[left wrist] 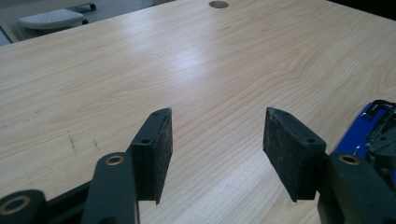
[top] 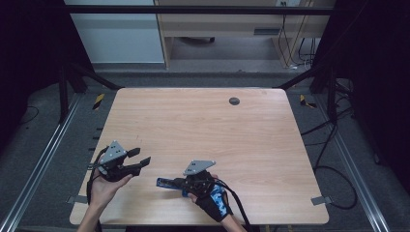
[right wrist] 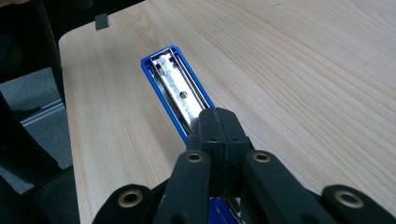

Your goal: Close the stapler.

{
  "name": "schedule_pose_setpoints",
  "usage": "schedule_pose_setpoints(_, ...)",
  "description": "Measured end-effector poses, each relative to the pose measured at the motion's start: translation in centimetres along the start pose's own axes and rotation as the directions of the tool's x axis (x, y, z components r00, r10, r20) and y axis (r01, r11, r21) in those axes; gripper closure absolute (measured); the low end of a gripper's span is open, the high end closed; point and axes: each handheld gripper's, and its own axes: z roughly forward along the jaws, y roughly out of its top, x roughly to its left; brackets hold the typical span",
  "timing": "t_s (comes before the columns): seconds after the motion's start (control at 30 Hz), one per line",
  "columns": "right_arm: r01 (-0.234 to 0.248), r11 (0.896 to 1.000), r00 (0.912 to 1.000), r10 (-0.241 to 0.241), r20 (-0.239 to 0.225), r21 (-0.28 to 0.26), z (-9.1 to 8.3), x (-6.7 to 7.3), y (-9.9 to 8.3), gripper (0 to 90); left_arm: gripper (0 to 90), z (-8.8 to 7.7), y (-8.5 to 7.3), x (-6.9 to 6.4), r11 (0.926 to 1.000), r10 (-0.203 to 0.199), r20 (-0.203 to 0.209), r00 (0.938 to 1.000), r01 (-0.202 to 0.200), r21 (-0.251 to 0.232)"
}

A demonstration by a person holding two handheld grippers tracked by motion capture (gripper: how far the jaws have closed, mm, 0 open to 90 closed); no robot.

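A blue stapler (top: 170, 182) lies flat on the pale wood-grain table (top: 203, 125), near the table's front edge and well away from the round dark grommet (top: 234, 101) at the far side. It is a long, narrow plastic body with a bright metal channel (right wrist: 175, 88) running down its middle, a small rivet hole showing in the steel. The right gripper (right wrist: 218, 126) sits over the stapler's near end with its two matte black jaws pressed together; they look clamped down on the stapler's rear part, though the contact itself is hidden beneath them. A hand in a black and blue patterned glove (top: 216, 202) holds this tool, a grey three-cornered plate on top. To the stapler's left, the left gripper (left wrist: 217, 144) stands released, its jaws spread wide with bare table between them; the pads (left wrist: 163, 149) are flat rectangular blocks faced with a rough, felt-like black surface. Its tips point toward the stapler, apart from it, with the stapler's blue edge (left wrist: 359, 128) showing just beside its right jaw
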Motion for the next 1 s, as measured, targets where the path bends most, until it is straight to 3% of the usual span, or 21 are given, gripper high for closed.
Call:
schedule_pose_setpoints(0.23,0.0,1.0,1.0,0.0,-0.002,-0.008,-0.4,-0.1,0.0,90.0,43.7,0.2,-0.8,0.2,0.9999,0.016,-0.065,0.9977,-0.016,0.003)
schedule_pose_setpoints(0.43,0.001,1.0,1.0,-0.001,0.004,-0.015,-0.6,0.0,0.0,90.0,44.0,0.5,-1.3,0.3,0.9999,-0.009,-0.062,0.9981,0.01,0.014)
schedule_pose_setpoints(0.67,-0.002,1.0,1.0,0.002,0.002,-0.023,-1.0,-0.2,0.0,90.0,43.9,0.7,-1.6,0.3,0.9996,0.0,-0.069,0.9976,0.002,0.027)
schedule_pose_setpoints(1.0,-0.007,0.999,1.0,0.007,0.006,-0.037,-1.7,-0.3,0.0,90.0,48.3,0.9,-2.1,0.5,0.9985,-0.042,-0.082,0.9958,0.044,0.03)
